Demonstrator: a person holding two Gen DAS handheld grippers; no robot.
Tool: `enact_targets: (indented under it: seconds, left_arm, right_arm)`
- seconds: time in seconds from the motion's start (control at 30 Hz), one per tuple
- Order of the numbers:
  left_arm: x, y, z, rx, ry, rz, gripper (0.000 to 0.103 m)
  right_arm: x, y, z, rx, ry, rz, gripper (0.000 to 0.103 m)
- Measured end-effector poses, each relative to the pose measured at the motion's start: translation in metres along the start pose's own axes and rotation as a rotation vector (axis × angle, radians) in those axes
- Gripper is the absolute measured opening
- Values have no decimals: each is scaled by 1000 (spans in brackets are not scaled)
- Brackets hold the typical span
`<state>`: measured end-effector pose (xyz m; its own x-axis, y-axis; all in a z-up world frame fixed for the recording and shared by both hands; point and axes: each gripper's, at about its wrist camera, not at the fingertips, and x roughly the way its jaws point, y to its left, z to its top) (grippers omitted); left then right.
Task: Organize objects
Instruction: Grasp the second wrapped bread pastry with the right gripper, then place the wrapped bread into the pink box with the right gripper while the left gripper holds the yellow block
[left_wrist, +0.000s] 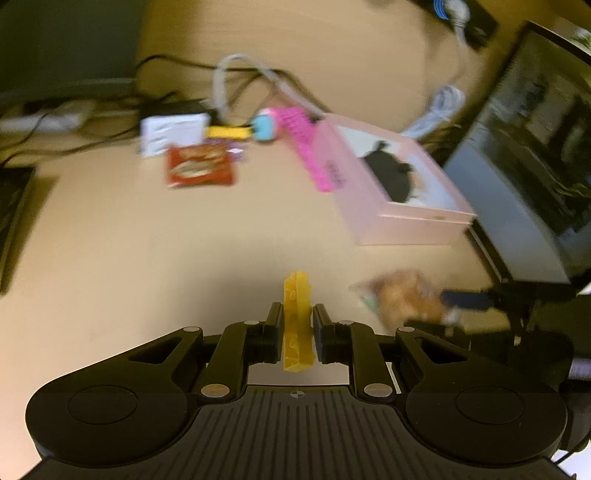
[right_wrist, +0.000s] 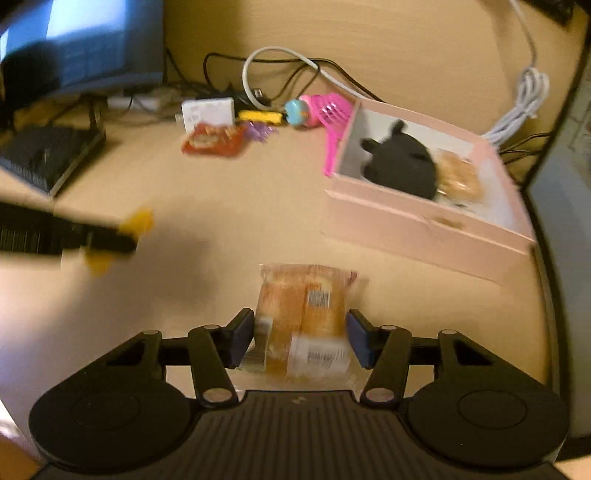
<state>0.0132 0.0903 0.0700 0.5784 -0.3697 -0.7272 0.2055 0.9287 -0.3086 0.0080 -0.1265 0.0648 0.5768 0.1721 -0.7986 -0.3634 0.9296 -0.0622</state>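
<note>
Got the wrapped pastry (right_wrist: 301, 317) pinched in my right gripper (right_wrist: 301, 334); pink box (right_wrist: 424, 225) sits ahead-right, nearer it than my left gripper (left_wrist: 297, 328), clamped on a yellow block (left_wrist: 296, 321).

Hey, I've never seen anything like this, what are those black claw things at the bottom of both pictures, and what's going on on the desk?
Those are two hand-held grippers, each with a camera looking along its fingers. One picture comes from the left gripper, which is shut on a yellow toy brick. The other comes from the right gripper, whose pads sit against a wrapped snack pack. On the wooden desk lies a pink box holding a black plush toy. Farther back are a red packet, a pink scoop, a white card and cables. Everything is motion-blurred.
</note>
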Motion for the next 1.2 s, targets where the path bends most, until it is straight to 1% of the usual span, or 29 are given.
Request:
enact_targets:
  seconds: [0.07, 0.13, 0.17, 0.2, 0.23, 0.27, 0.3, 0.37, 0.43, 0.53, 0.57, 0.6, 0.63, 0.67, 0.8, 0.9, 1.0, 1.1, 1.2]
  left_arm:
    - [5, -12, -1, 3, 16, 4, 19]
    - [5, -21, -4, 19, 18, -15, 19]
    - [4, -25, -6, 34, 13, -10, 19]
    - [4, -28, -8, 33, 16, -1, 19]
    - [7, -29, -10, 19, 29, 6, 19]
    - [8, -30, -10, 8, 39, 9, 19]
    - [7, -31, -11, 10, 37, 13, 19]
    - [2, -34, -13, 25, 23, 31, 19]
    - [0, -34, -14, 13, 16, 50, 19]
    - [1, -35, -16, -7, 33, 74, 19]
    - [1, -37, -18, 2, 39, 77, 19]
    - [0, -40, -20, 9, 42, 78, 19]
    - [-1, -41, -21, 12, 44, 75, 19]
    - [-1, -43, -23, 11, 43, 71, 19]
    - [2, -46, -27, 6, 52, 77, 19]
    - [4, -50, -27, 24, 65, 71, 19]
    - [7, -56, -25, 38, 71, 61, 19]
    - [8, -64, -11, 34, 42, 41, 19]
    - [8, -77, 18, 38, -17, 12, 19]
  right_arm:
    - [-5, -11, -15, 17, 9, -30, 55]
    - [-7, -19, -24, 24, 7, -29, 57]
    - [-7, -22, -29, 22, 6, -31, 61]
    - [-7, -24, -32, 25, 8, -38, 68]
    - [-8, -27, -34, 37, 9, -42, 72]
    - [-8, -31, -36, 52, 9, -31, 81]
    - [-7, -32, -36, 66, 8, -14, 88]
    - [-5, -34, -36, 96, 3, 9, 91]
    - [0, -35, -34, 120, 1, 29, 91]
    - [9, -29, -28, 135, -6, 34, 91]
    - [10, -27, -26, 123, -13, 27, 89]
    - [12, -24, -24, 111, -13, 15, 79]
    - [13, -22, -23, 97, -7, 12, 71]
    - [15, -21, -22, 84, 5, 7, 54]
    - [3, -25, -23, 59, 4, 24, 53]
    - [-20, -36, -23, 71, -26, 45, 53]
    - [-41, -50, -24, 87, -63, 37, 53]
    - [-55, -65, -28, 109, -88, 21, 53]
    - [-63, -74, -34, 109, -100, -9, 53]
